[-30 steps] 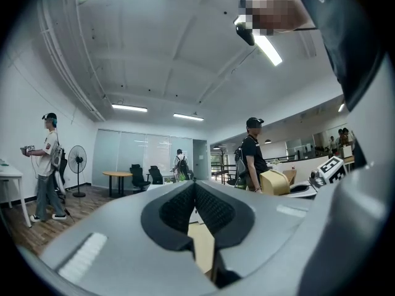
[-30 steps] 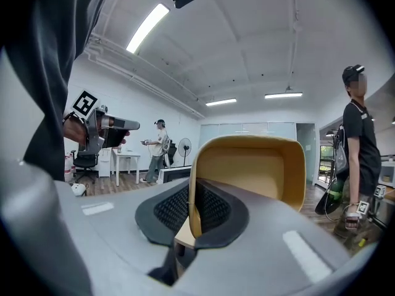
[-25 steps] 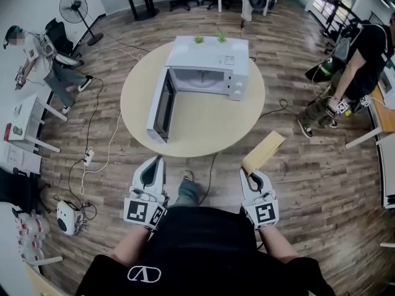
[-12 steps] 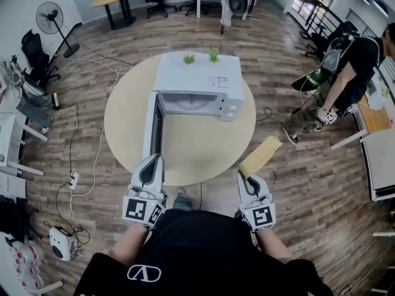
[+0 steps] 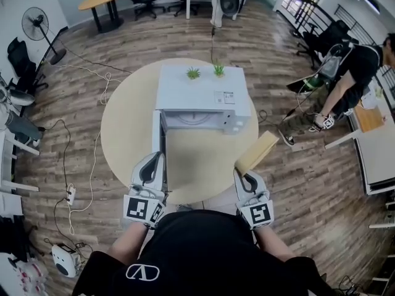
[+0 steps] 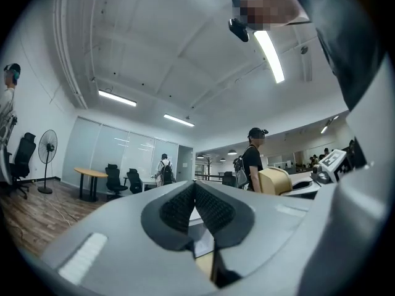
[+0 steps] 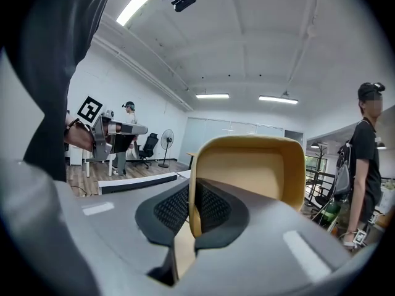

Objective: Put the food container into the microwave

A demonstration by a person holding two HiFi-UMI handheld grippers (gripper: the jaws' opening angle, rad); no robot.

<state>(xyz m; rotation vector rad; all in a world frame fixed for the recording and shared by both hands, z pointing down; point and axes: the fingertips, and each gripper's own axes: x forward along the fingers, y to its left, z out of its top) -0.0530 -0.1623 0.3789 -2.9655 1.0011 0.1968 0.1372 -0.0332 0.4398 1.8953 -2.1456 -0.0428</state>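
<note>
The right gripper (image 5: 243, 175) has its fingers (image 7: 170, 211) clamped on one wall of the tan food container (image 5: 258, 151), which is held in the air near the bench (image 5: 123, 125) edge. The left gripper (image 5: 157, 157) is empty, with its fingers (image 6: 178, 207) pressed together. The microwave (image 5: 200, 94) stands on the bench with its door (image 5: 157, 134) open.

The food container (image 5: 258, 151) looks matt, the microwave (image 5: 200, 91) smooth white plastic, the floor (image 5: 308, 187) wood planks.

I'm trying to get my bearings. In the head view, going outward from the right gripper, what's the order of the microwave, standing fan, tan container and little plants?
1. Tan food container, clamped in the right gripper.
2. Microwave, ahead on the round table.
3. Small plants, on the microwave's far edge.
4. Standing fan, far left.
</note>
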